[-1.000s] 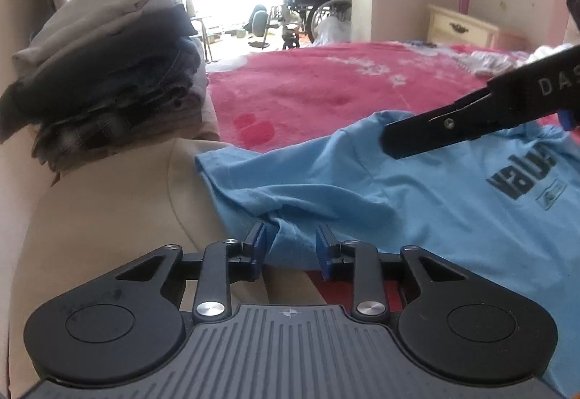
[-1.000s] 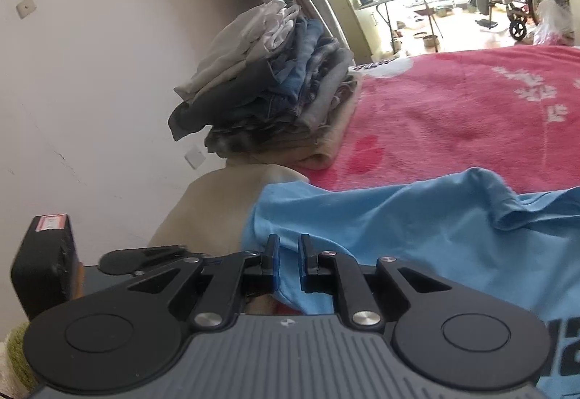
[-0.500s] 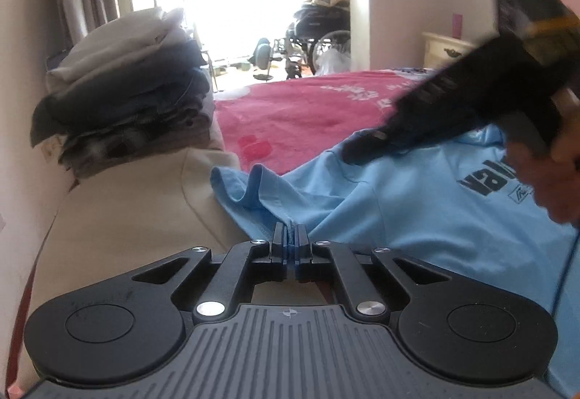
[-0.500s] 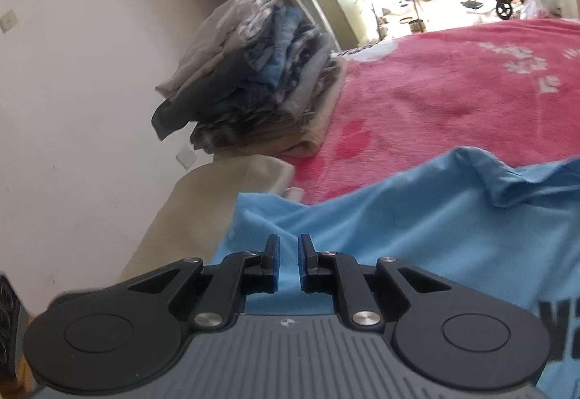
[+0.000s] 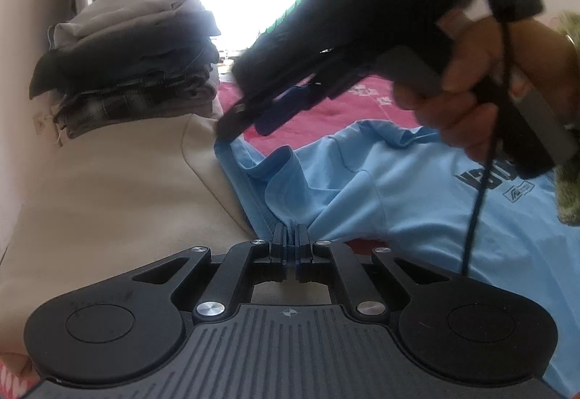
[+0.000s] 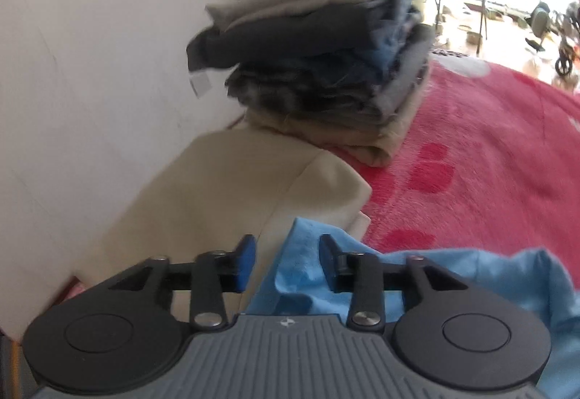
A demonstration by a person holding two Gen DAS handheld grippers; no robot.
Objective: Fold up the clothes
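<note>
A light blue T-shirt (image 5: 417,192) with dark lettering lies spread on the red bedspread (image 5: 326,109). My left gripper (image 5: 290,236) is shut on the shirt's near hem, the cloth bunched between its pads. The right gripper (image 6: 288,256), held by a hand (image 5: 467,87), hovers over the shirt's far corner (image 6: 308,236). Its jaws are opening; the blue corner lies between the fingers, and the pads do not press on it. In the left wrist view the right gripper (image 5: 246,112) points down at that corner.
A tall stack of folded clothes (image 6: 326,47) stands at the bed's corner by the wall (image 6: 90,73). A folded beige garment (image 5: 119,181) lies beside the shirt. A bright doorway with a wheelchair and a table shows beyond.
My left gripper closed on the shirt's hem. The right gripper swung left across the shirt to its far corner, and its jaws spread apart.
</note>
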